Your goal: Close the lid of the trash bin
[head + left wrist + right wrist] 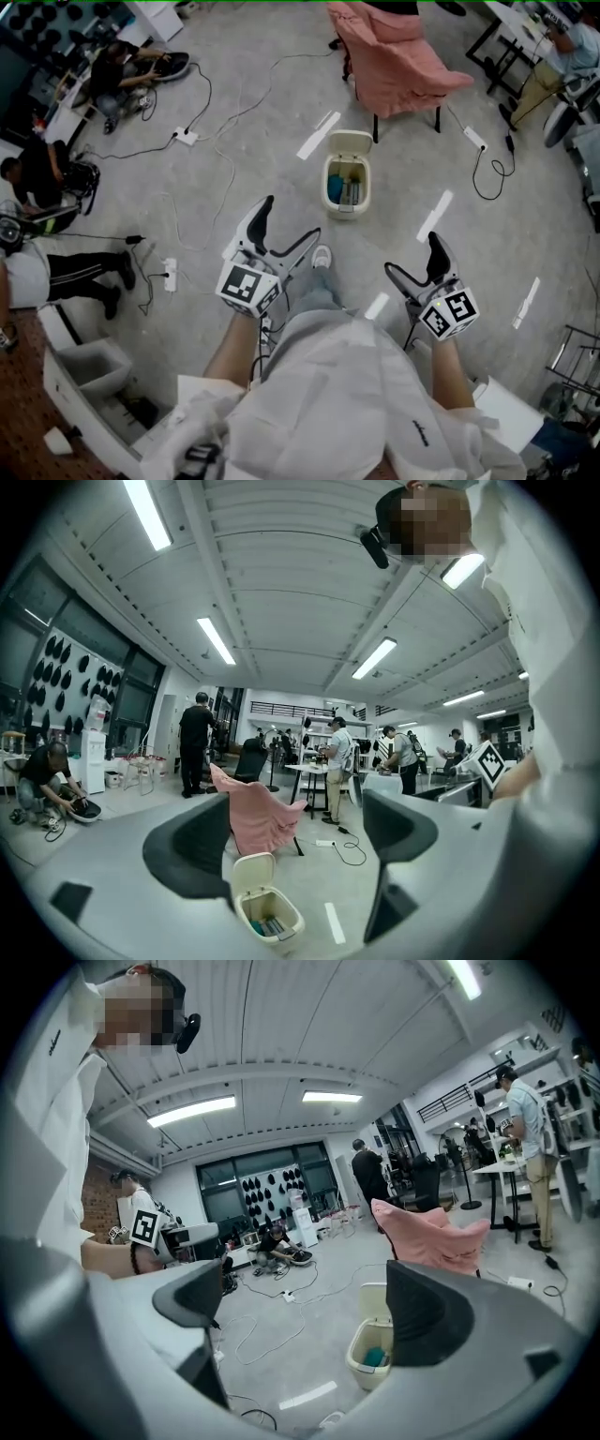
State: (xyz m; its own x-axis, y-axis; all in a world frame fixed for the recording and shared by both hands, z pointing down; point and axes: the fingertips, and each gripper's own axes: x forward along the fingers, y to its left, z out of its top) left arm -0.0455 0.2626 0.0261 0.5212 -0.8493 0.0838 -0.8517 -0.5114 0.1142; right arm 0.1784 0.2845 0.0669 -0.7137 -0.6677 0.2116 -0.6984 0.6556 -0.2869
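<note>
White shirt (319, 394) bottom centre, left gripper (291, 221) and right gripper (411, 255) held mid-frame, jaws spread and empty, well short of the trash bin (331, 195) at upper centre, its lid (352, 144) tipped back open: probably staging for the approach.

Bare floor (403, 159) lies open in front of the trash bin (347, 208) and on both its sides. Behind its raised lid (351, 143), a pink-draped chair (398, 56) stands near, narrowing rear access. Cables (230, 164) and a power strip (186, 137) lie well to the left.
</note>
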